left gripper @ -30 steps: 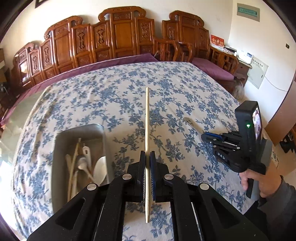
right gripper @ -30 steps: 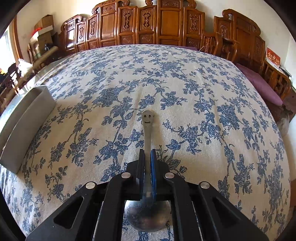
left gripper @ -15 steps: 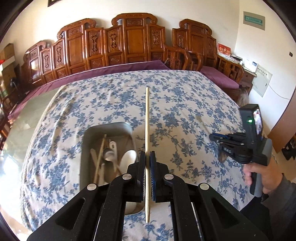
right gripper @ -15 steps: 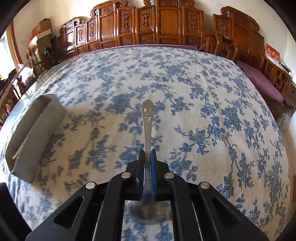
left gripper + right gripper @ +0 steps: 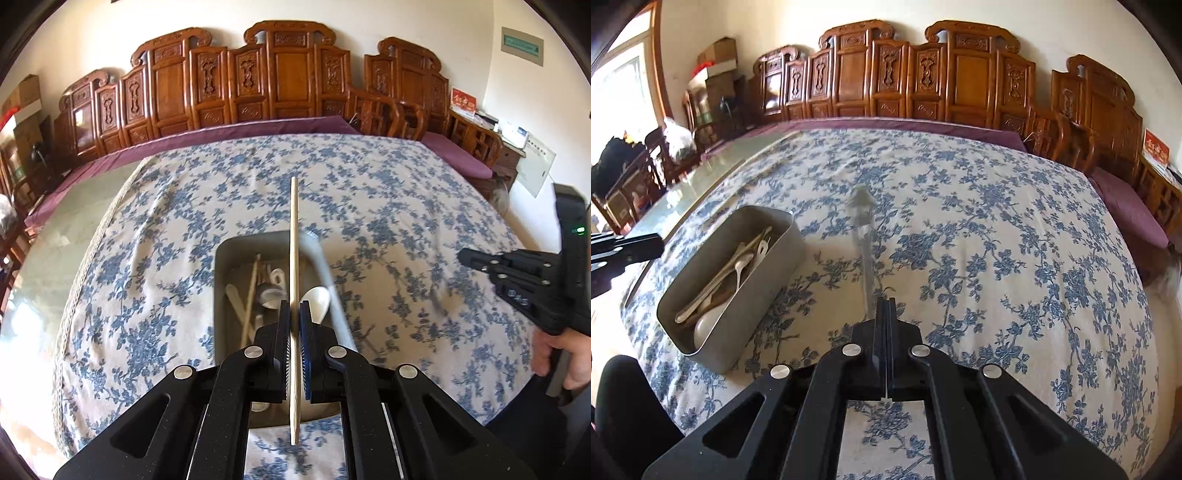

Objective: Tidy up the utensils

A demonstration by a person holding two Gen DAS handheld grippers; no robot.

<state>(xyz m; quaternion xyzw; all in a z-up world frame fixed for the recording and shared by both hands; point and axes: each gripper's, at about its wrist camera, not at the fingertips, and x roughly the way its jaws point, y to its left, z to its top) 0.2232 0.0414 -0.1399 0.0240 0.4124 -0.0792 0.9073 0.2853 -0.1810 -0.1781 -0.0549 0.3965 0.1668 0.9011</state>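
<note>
The left gripper point(image 5: 294, 314) is clenching a single wooden chopstick point(image 5: 294, 236) between its pads, holding it lengthwise above the grey metal utensil box point(image 5: 221, 266). The box is sitting on the blue floral tablecloth point(image 5: 155, 288) toward the table's near left edge, and it is already holding chopsticks, metal spoons and a white ceramic spoon point(image 5: 709, 321).

The right gripper point(image 5: 885, 317) is standing with its jaws pressed together on the thin handle of a metal spoon point(image 5: 863, 236), which is sticking forward, blurred, over the middle of the cloth. The spoon's bowl is hidden under the gripper. In the left wrist view a person's hand point(image 5: 569, 358) is gripping the right gripper's handle near the table's right edge.
</note>
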